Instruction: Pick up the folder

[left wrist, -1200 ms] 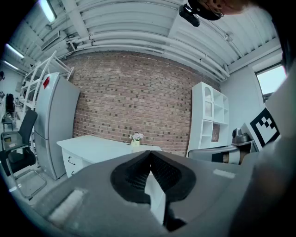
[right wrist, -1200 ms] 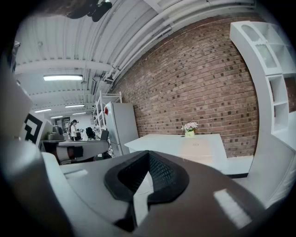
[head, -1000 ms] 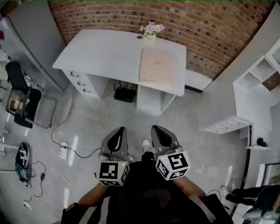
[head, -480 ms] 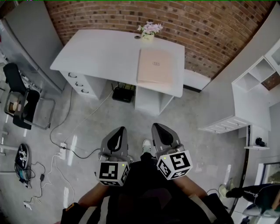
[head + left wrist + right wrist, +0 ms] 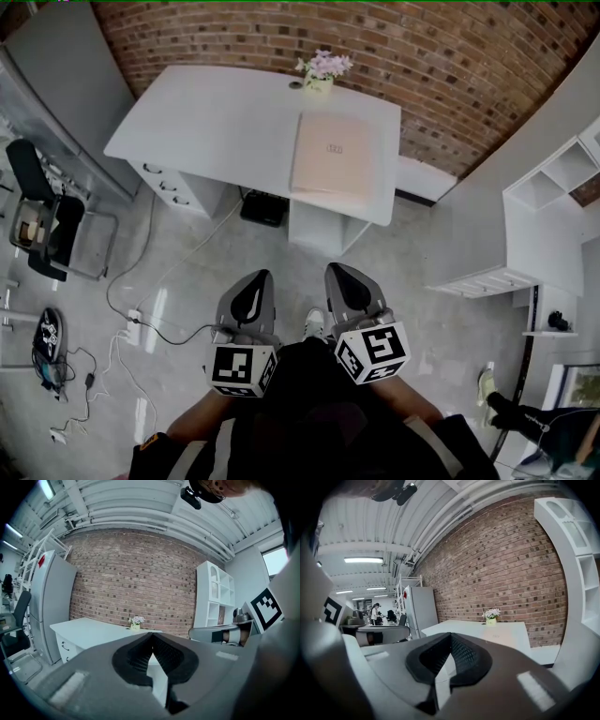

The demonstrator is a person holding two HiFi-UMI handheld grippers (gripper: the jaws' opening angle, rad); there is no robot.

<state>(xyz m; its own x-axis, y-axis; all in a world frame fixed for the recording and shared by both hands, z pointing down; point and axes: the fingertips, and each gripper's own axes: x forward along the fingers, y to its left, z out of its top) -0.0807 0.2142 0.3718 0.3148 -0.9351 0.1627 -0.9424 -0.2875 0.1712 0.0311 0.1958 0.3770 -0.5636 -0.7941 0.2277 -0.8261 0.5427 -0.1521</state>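
Observation:
A pale pink folder [image 5: 335,161] lies flat on the right half of the white desk [image 5: 216,117], in front of a small pot of flowers [image 5: 322,70]. In the head view my left gripper [image 5: 254,279] and right gripper [image 5: 337,277] are held side by side over the floor, well short of the desk, both pointing toward it. Each is shut with nothing between its jaws. The right gripper view shows the folder [image 5: 506,636] on the desk past my right gripper [image 5: 451,633]. In the left gripper view, my left gripper [image 5: 152,633] hides the folder.
A black router [image 5: 262,208] sits under the desk, cables [image 5: 141,314] trail across the floor at left. An office chair [image 5: 45,220] stands at the far left, white shelving [image 5: 548,187] at the right. A grey cabinet [image 5: 56,84] flanks the desk.
The desk and folder sit slightly larger and nearer in the head view, so both grippers have come a little closer to the desk. Their jaws have stayed shut.

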